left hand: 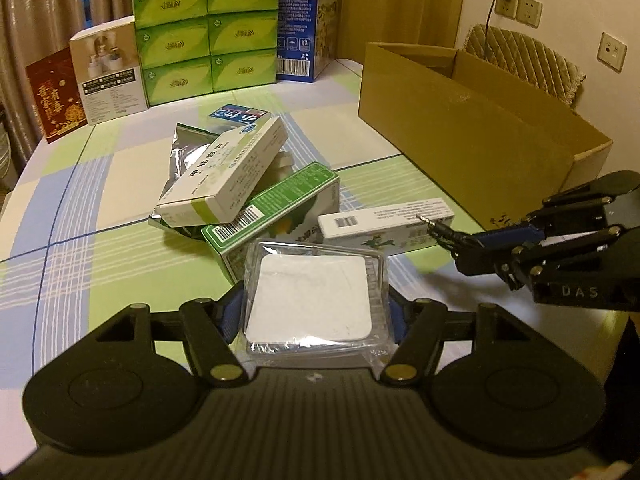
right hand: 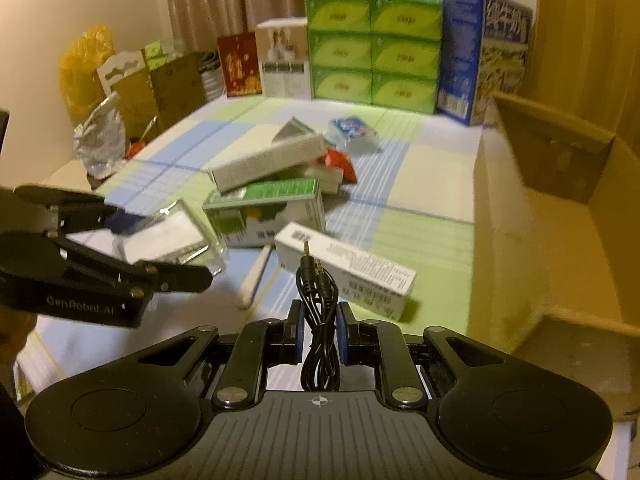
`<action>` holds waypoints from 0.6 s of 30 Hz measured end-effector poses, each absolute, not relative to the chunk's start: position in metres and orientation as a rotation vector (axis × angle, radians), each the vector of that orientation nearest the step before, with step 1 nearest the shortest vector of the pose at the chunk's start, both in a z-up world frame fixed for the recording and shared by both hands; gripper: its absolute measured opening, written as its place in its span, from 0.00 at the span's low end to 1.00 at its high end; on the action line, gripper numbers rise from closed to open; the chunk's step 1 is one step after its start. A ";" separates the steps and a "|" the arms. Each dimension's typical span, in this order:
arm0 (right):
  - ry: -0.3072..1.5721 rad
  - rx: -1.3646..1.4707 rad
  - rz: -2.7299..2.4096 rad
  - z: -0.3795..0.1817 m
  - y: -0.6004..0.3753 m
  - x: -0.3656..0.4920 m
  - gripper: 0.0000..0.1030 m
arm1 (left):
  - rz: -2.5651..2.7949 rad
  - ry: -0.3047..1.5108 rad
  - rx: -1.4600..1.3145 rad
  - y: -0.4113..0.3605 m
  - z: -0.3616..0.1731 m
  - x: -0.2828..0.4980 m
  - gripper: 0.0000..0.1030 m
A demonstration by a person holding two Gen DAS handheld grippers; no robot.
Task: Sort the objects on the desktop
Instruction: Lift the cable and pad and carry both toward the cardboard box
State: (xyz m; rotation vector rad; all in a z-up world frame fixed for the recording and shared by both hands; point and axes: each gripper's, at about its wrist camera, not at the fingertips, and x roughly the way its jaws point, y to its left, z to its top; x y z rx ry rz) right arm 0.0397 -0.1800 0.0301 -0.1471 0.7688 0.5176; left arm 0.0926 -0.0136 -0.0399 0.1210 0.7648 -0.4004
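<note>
Left gripper (left hand: 316, 308) is clamped on a clear plastic packet (left hand: 314, 300) with a white square pad inside, held above the near edge of the table (left hand: 80, 208). Right gripper (right hand: 319, 336) is closed on a coiled black audio cable (right hand: 319, 320), both jack plugs sticking out forward past the fingertips. In the left wrist view the right gripper comes in from the right, plugs just over a long white box (left hand: 386, 220). Mid-table pile: a white medicine box (left hand: 224, 172) tilted on a silver foil bag (left hand: 188, 152), leaning over a green-and-white carton (left hand: 272, 212); the long white box lies just beside the carton. A small blue packet (left hand: 236, 114) lies behind the pile. Open cardboard box (left hand: 460, 128) stands on the right side of the table. Stacked green tissue packs (left hand: 206, 36) and a blue carton (left hand: 300, 20) line the far edge.
</note>
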 end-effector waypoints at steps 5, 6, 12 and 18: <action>0.712 -0.136 0.488 0.065 -0.195 0.030 0.13 | -0.358 0.746 0.082 -0.022 -0.020 0.071 0.61; 0.697 -0.128 0.474 0.074 -0.201 0.029 0.13 | -0.351 0.744 0.076 -0.024 -0.015 0.068 0.61; 0.642 -0.111 0.386 0.115 -0.241 0.027 0.13 | -0.354 0.696 0.063 -0.048 0.024 0.055 0.61; 0.636 -0.083 0.282 0.138 -0.291 0.038 0.13 | -0.394 0.656 0.074 -0.090 0.060 0.057 0.61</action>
